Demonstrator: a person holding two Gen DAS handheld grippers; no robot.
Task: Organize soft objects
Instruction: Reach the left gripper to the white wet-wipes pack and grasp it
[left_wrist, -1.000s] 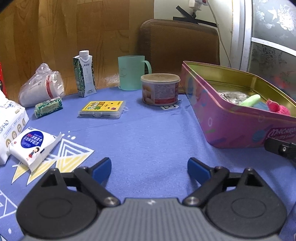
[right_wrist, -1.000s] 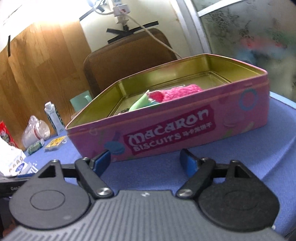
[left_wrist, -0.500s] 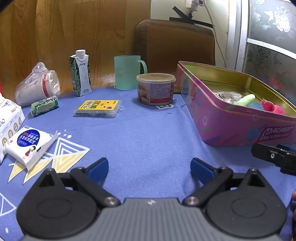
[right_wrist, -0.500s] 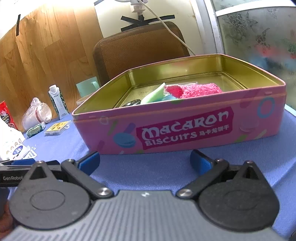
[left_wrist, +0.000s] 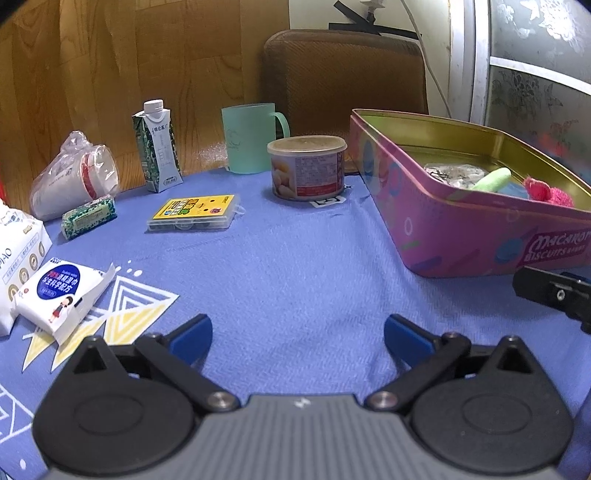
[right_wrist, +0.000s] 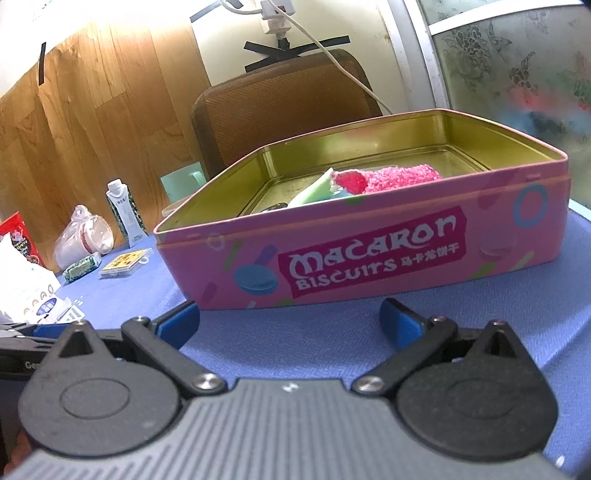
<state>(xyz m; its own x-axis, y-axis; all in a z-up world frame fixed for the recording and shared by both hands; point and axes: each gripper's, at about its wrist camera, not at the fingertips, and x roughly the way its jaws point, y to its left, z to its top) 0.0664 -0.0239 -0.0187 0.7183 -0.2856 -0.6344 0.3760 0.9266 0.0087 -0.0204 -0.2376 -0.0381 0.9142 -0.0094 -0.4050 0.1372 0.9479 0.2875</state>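
An open pink biscuit tin (left_wrist: 461, 236) (right_wrist: 369, 251) stands on the blue cloth. It holds a fuzzy pink sock (right_wrist: 399, 177) (left_wrist: 550, 192), a pale green soft piece (right_wrist: 314, 190) (left_wrist: 491, 179) and something blue under them. A white and blue tissue packet (left_wrist: 55, 291) lies at the left, beside a larger white pack (left_wrist: 14, 236). My left gripper (left_wrist: 297, 326) hovers over bare cloth, its jaws opening with nothing between them. My right gripper (right_wrist: 290, 312) is open and empty, just short of the tin's front wall.
Behind the tin's left end stand a lidded can (left_wrist: 306, 170), a green mug (left_wrist: 251, 136) and a drink carton (left_wrist: 159, 147). A yellow card case (left_wrist: 195, 212), a small green packet (left_wrist: 88, 218) and bagged cups (left_wrist: 74, 177) lie further left. A brown chair back (left_wrist: 343, 74) rises beyond.
Both pairs of jaws have spread wider, with nothing between them. The right wrist view has levelled a little in front of the tin. The objects have not moved.
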